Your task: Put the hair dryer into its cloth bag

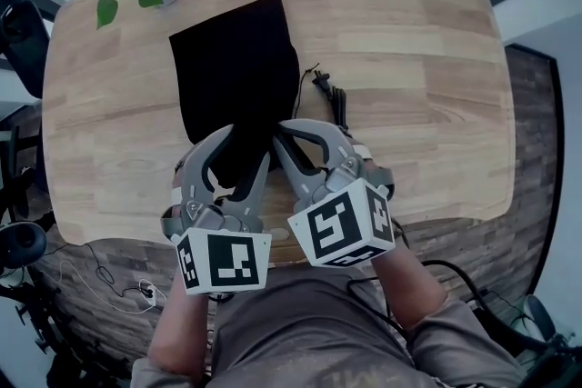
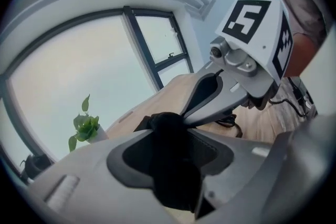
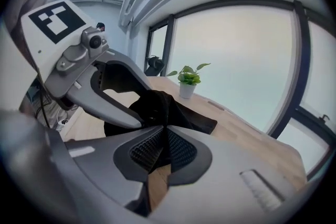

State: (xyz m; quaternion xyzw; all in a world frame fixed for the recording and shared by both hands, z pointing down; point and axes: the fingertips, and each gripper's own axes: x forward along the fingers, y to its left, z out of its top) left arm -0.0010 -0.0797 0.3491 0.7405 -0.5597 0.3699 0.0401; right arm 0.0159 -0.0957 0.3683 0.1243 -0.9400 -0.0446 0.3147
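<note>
Black fabric is pinched between the ribbed pads (image 3: 149,150) of the right gripper (image 1: 280,136), whose jaws are nearly together. More of the same fabric is bunched and clamped in the left gripper (image 1: 244,155). What is held is the near edge of the cloth bag (image 1: 236,59), which is spread away from the grippers over the wooden table (image 1: 409,41). The hair dryer's body cannot be made out. Only a cord (image 1: 338,104) and plug (image 1: 321,82) are seen just right of the bag. The bag is judged light, limp and prone to sagging, so its edge is best gripped at two separate points. The dryer, judged rigid and heavier, would be taken by its handle, with the cord minded.
</note>
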